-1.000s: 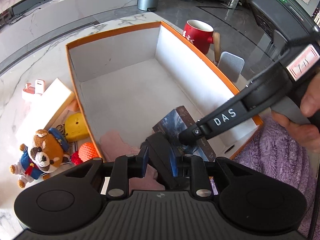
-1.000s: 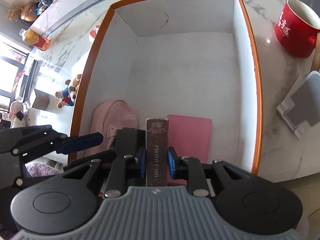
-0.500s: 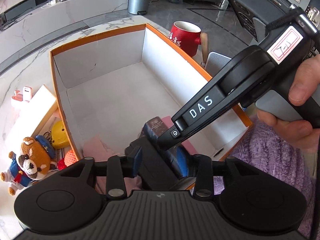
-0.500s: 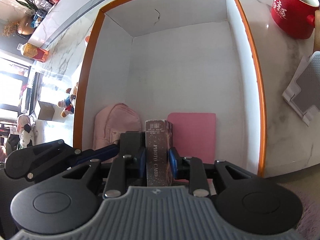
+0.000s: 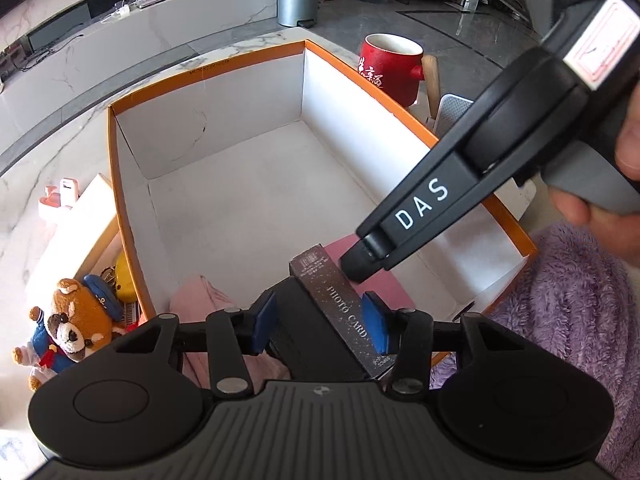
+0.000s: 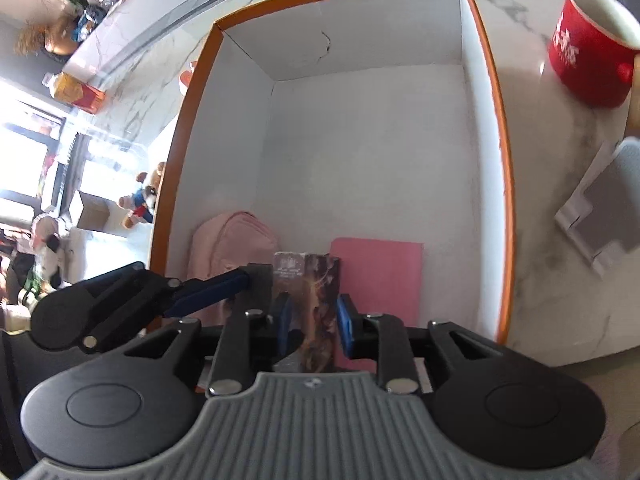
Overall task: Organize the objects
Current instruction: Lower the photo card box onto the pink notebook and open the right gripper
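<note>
Changes since a second ago: the left tongs (image 5: 320, 320) have spread wider across the frames. The card box (image 5: 340, 300) has turned in the right tongs (image 6: 314, 320), so the right wrist view now sees its printed face where it saw the lettered spine before. That view is also blurred now.

Right tongs: clenched on the card box (image 6: 308, 300), with one blue pad on each side of its lower part. The box stands roughly upright between them. In the left wrist view, one of the fingers (image 5: 420, 208) comes in from the right, and its tip touches the top end of the box.

Left tongs: open wide, released as far as I can read. Their pads straddle both the card box and a black finger of the right tongs. One pad lies against that finger and the other sits just beside the box's spine. I cannot tell whether either pad presses.

Location: the card box is held at the near end of the orange-rimmed carton (image 5: 200, 76), directly ahead of both tongs. I cannot tell whether it touches the carton floor. Just left of it in the carton lies a pink pouch (image 6: 232, 236). A flat pink pad (image 6: 380, 268) lies just to its right. A red mug (image 5: 390, 68) stands on the worktop (image 5: 40, 184) beyond the carton's right wall. A teddy bear (image 5: 76, 320) sits left of the left tongs, outside the carton.
</note>
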